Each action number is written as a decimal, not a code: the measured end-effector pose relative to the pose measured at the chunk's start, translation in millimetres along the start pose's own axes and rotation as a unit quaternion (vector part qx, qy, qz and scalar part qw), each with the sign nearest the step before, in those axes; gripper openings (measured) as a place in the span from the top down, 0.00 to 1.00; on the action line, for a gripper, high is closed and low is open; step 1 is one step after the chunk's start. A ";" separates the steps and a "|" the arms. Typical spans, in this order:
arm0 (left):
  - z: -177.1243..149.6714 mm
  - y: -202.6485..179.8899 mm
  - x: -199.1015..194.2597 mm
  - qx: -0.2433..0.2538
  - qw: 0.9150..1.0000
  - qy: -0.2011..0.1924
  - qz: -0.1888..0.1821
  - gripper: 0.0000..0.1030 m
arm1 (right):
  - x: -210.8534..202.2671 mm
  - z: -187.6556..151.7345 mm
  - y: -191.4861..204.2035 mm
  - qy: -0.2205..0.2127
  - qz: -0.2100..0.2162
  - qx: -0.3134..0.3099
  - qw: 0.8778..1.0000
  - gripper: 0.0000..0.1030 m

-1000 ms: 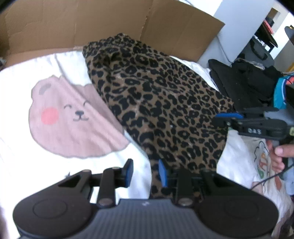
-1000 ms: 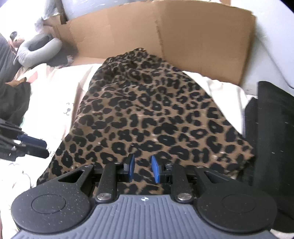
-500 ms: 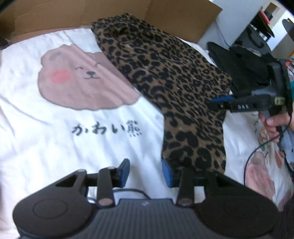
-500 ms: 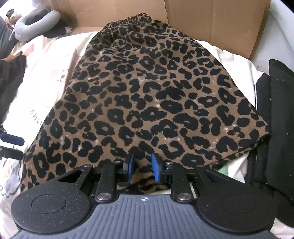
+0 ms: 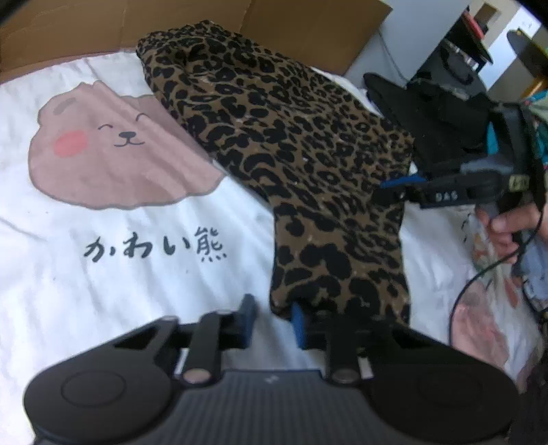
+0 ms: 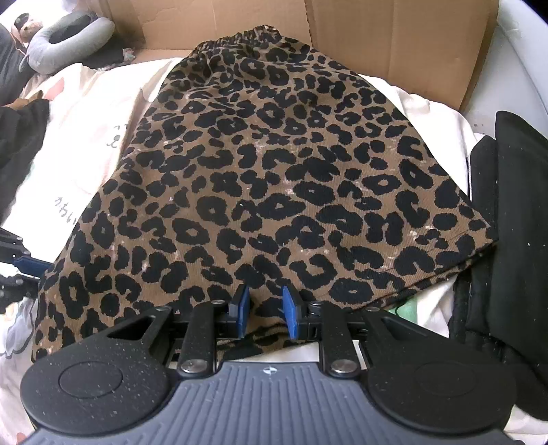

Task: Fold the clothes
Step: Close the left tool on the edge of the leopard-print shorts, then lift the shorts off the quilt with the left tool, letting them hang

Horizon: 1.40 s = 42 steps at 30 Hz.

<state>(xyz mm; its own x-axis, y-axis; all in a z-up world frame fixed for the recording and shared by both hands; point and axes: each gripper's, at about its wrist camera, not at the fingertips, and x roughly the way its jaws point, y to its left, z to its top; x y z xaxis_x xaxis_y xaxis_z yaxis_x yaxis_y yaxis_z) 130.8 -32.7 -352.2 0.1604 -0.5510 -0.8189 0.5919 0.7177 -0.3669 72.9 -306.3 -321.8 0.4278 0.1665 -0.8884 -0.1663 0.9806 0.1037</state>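
Left wrist view: the leopard-print garment (image 5: 301,164) lies spread over a white bear-print sheet (image 5: 113,219), running from the far cardboard (image 5: 308,30) to the near edge. The left gripper (image 5: 272,320) sits at the garment's near corner, jaws parted, cloth against the right finger only. The right gripper (image 5: 394,188) meets the garment's right edge.

Right wrist view: the garment (image 6: 274,171) fills the middle, waistband far. The right gripper (image 6: 263,309) has its jaws narrowly apart with the near hem between them. Black fabric (image 6: 507,219) lies right.
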 end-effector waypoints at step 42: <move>-16.5 62.0 23.9 -0.285 0.932 -0.003 -0.222 0.74 | -0.1 -2.6 -4.0 -0.010 0.009 0.004 1.000 0.74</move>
<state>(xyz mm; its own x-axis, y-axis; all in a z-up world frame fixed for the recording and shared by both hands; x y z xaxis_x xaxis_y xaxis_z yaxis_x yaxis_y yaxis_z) 158.4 5.7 -401.8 0.0051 -0.8488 -0.5286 0.0854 0.5271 -0.8455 71.3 -310.6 -323.3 0.4419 0.1854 -0.8777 -0.1670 0.9783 0.1225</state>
